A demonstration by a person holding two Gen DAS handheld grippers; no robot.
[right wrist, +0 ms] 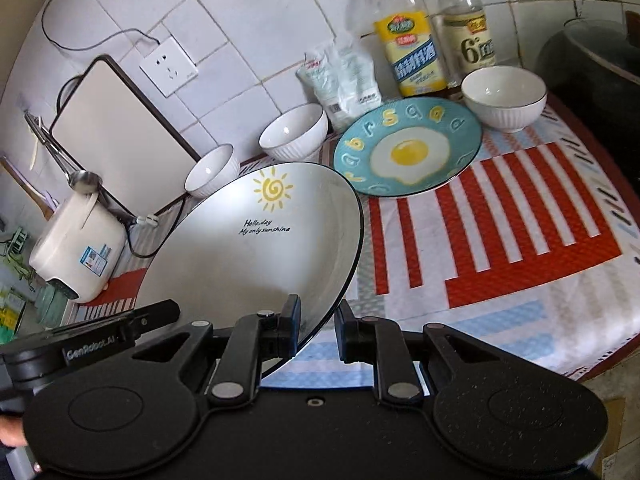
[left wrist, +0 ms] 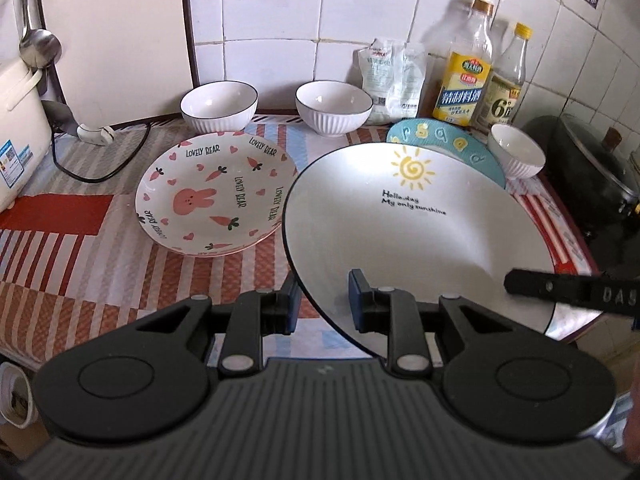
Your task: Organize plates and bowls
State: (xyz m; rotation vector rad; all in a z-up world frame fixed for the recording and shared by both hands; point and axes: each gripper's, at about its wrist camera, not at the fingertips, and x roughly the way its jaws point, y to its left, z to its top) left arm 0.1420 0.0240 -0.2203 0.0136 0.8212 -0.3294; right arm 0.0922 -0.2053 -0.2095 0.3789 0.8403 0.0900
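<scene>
Both grippers hold a white plate with a yellow sun (left wrist: 416, 232) (right wrist: 256, 248) lifted and tilted above the counter. My left gripper (left wrist: 322, 302) is shut on its near left rim; my right gripper (right wrist: 318, 328) is shut on its near right rim. A rabbit-print plate (left wrist: 212, 196) lies flat to the left. A blue fried-egg plate (right wrist: 408, 148) (left wrist: 440, 138) lies behind. Three white ribbed bowls stand at the back: left (left wrist: 219, 106) (right wrist: 210, 170), middle (left wrist: 334, 108) (right wrist: 292, 132), right (left wrist: 516, 152) (right wrist: 504, 96).
Two bottles (left wrist: 464, 68) (right wrist: 412, 36) and white bags (left wrist: 394, 80) stand against the tiled wall. A rice cooker (right wrist: 76, 248), its cord and a cutting board (left wrist: 116, 40) are on the left. A dark pot (left wrist: 592, 168) sits at the right. A striped cloth (right wrist: 520, 220) covers the counter.
</scene>
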